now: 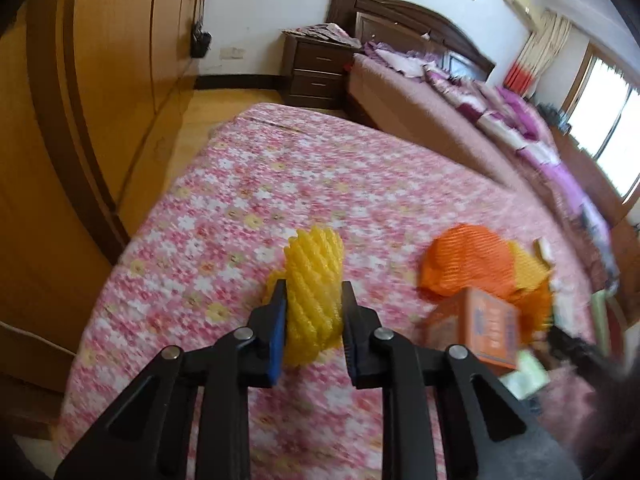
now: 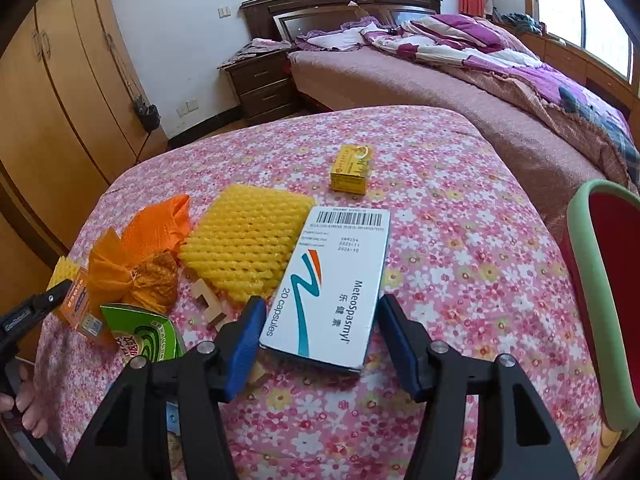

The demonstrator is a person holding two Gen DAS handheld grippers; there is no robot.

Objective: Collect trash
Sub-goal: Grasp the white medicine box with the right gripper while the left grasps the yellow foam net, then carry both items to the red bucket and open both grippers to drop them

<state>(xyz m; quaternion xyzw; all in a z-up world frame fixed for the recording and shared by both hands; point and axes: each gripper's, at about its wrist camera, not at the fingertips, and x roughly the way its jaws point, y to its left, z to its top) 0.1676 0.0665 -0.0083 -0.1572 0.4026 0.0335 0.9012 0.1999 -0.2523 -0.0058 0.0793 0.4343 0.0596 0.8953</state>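
Left wrist view. The left hand-held gripper point(image 1: 313, 312) points down at the flowered surface point(image 1: 224, 184). Its two blue-padded fingers are drawn close and press on either side of a rolled piece of yellow foam fruit netting point(image 1: 314, 280), which bulges above the pads; the roll stands on end, probably because squeezing from both sides has bunched it. To the right, blurred, lie an orange mesh bag point(image 1: 468, 264) and an orange carton point(image 1: 476, 332). These are near the netting but apart from it. A bed point(image 1: 440, 120) and a nightstand point(image 1: 316, 68) fill the background.

Right wrist view. The right hand-held gripper point(image 2: 318, 340) is about half open, its fingers straddling the near end of a white medicine box point(image 2: 332, 284) printed "20 capsules". The right pad appears to sit just at the box's edge and the left just beside it; whether they already press cannot be told. The box lies flat with its long axis roughly along the fingers, so the fingers span its narrow width, the easier hold. Beyond it lie a flat yellow foam net point(image 2: 246, 244) touching the box's far corner, a small yellow carton point(image 2: 352, 168) well apart, a green wrapper point(image 2: 144, 332), and some wooden pieces point(image 2: 208, 300). A green-rimmed red container point(image 2: 612, 280) at the right edge is likely where the trash goes.
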